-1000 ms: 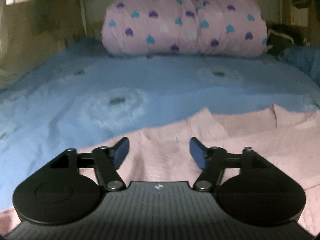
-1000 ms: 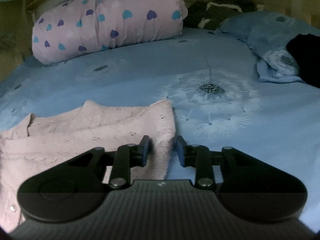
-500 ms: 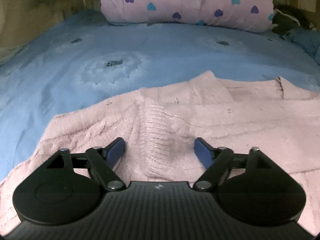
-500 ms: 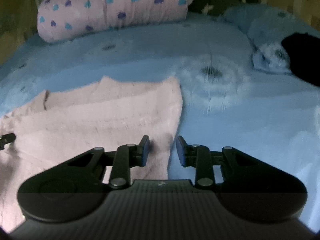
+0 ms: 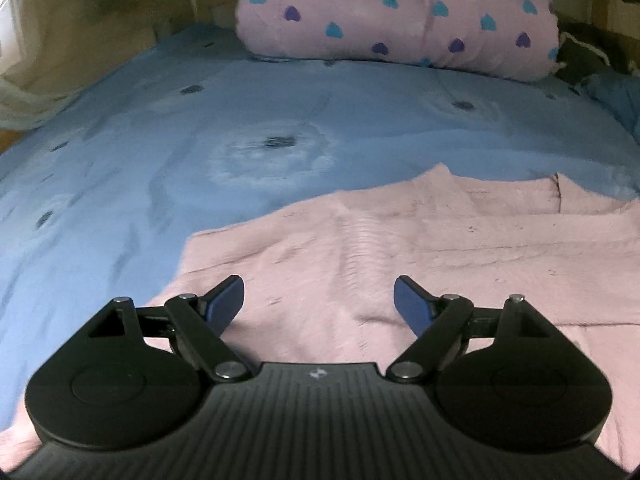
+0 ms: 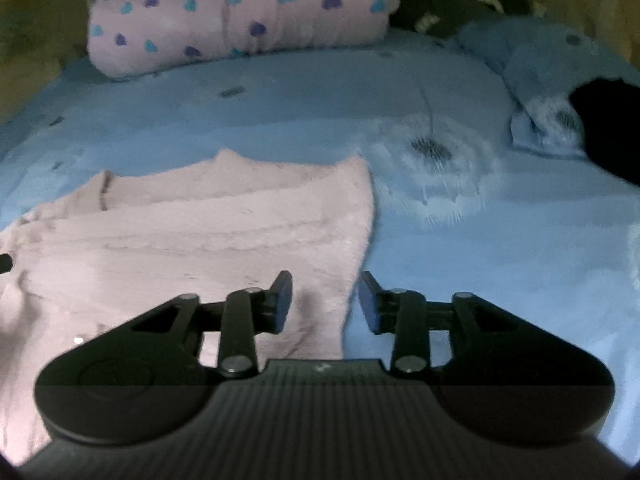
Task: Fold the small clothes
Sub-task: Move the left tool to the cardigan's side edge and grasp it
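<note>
Spread flat on the blue bedcover (image 5: pixel 160 152) lies the pink knitted garment (image 5: pixel 440 248), its near part running under both tools and out of frame. Beyond the garment's far edge the bedcover is bare cloth up to the rolled pink quilt (image 5: pixel 396 16); to the garment's left it is bare out to the bed's side. In the right wrist view the garment's right edge (image 6: pixel 366 216) runs straight toward the camera, with open bedcover beside it as far as a blue pillow (image 6: pixel 532 60) and a black mass (image 6: pixel 608 124) partly cut off by the frame.

The garment is soft and fuzzy, with a ribbed vertical band (image 5: pixel 362 244) near its middle, faint crosswise creases, and a short dark slit at the far edge (image 5: pixel 556 188). The bedcover is smooth, printed with pale dandelion heads. The quilt is a fat roll dotted with teal and purple hearts.

The left gripper (image 5: pixel 319 300) hangs over the garment's left part, its blue-padded fingers wide apart with nothing between them. The right gripper (image 6: pixel 325 300) straddles the garment's right edge, fingers parted with a moderate gap; whether the pads touch the fabric cannot be told.

Dark bundled cloth (image 6: pixel 448 4) behind the quilt's right end is dim and unclear. A small dark tip (image 6: pixel 5 263) at the garment's left margin in the right wrist view is too cropped to identify.
</note>
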